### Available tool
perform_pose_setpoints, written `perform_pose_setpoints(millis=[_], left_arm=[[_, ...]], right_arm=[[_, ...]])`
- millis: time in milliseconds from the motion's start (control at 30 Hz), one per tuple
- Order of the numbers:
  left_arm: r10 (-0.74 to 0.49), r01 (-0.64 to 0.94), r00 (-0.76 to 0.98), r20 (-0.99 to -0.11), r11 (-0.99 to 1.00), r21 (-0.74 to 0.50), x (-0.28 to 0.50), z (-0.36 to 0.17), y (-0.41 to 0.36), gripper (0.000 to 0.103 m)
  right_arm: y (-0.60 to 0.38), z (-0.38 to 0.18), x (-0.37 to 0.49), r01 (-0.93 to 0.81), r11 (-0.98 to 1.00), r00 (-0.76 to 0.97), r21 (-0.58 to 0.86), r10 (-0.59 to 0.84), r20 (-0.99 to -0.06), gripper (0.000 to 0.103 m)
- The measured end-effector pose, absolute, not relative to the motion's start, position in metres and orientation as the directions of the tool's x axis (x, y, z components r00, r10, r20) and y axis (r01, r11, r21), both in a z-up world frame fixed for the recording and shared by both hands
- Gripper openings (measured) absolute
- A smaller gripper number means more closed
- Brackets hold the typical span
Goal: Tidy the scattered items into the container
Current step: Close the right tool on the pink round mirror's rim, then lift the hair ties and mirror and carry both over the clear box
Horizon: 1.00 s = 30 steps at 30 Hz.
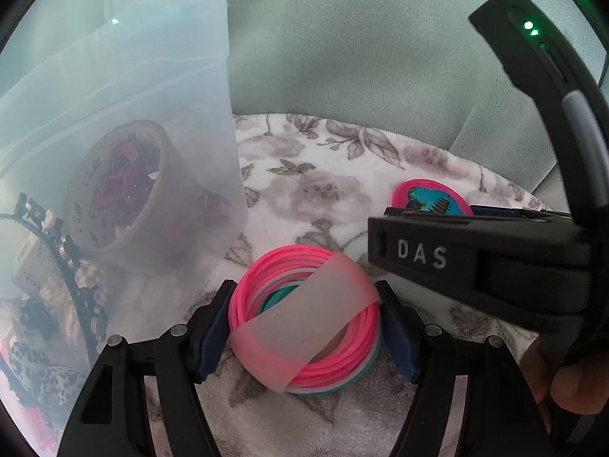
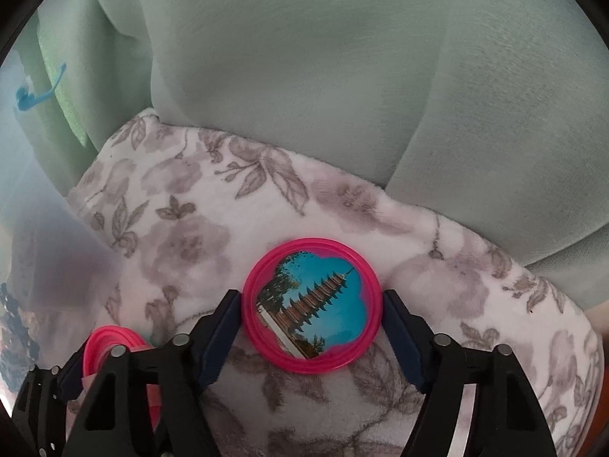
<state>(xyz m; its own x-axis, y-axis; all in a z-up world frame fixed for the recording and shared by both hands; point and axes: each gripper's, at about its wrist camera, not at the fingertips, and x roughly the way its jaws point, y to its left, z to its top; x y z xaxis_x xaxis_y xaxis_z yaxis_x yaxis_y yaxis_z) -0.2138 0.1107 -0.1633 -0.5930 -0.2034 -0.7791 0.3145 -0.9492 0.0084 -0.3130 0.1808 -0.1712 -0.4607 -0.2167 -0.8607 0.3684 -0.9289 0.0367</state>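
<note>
Left gripper [image 1: 304, 327] fingers clamp bangle bundle [image 1: 304, 320] for binning; right gripper [image 2: 312, 320] fingers straddle pink disc [image 2: 311, 306], unclenched, pre-grasp.

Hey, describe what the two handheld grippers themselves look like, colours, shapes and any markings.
Both are matte black plastic. The left gripper has angular black linkage arms with round silver pivot pins, and its fingers are faced with dark navy pads. The right gripper is built the same; seen from the left wrist view, its body carries white letters "DAS" and a curved black handle with small green lights.
</note>
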Motion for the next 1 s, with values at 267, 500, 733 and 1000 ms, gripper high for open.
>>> perform_pose_setpoints(millis=[267, 500, 733, 1000], left_arm=[[-0.193, 0.312, -0.592, -0.782, -0.950, -0.002, -0.216, -0.163, 0.113, 0.073], [-0.193, 0.310, -0.592, -0.783, -0.951, 0.000, -0.216, -0.164, 0.114, 0.073], [-0.204, 0.303, -0.583, -0.786, -0.953, 0.023, -0.216, -0.161, 0.117, 0.072], [-0.160, 0.256, -0.597, -0.786, -0.967, 0.003, -0.185, -0.136, 0.135, 0.072]], right_arm=[[0.191, -0.162, -0.303, 0.327, -0.943, -0.456, 0.065, -0.218, -0.863, 0.076], [0.218, -0.144, -0.278, 0.224, -0.970, -0.472, 0.097, -0.195, -0.860, 0.076], [0.247, -0.132, -0.237, 0.095, -0.982, -0.465, 0.166, -0.191, -0.864, 0.076], [0.275, -0.113, -0.181, 0.010, -0.973, -0.477, 0.231, -0.207, -0.854, 0.075]])
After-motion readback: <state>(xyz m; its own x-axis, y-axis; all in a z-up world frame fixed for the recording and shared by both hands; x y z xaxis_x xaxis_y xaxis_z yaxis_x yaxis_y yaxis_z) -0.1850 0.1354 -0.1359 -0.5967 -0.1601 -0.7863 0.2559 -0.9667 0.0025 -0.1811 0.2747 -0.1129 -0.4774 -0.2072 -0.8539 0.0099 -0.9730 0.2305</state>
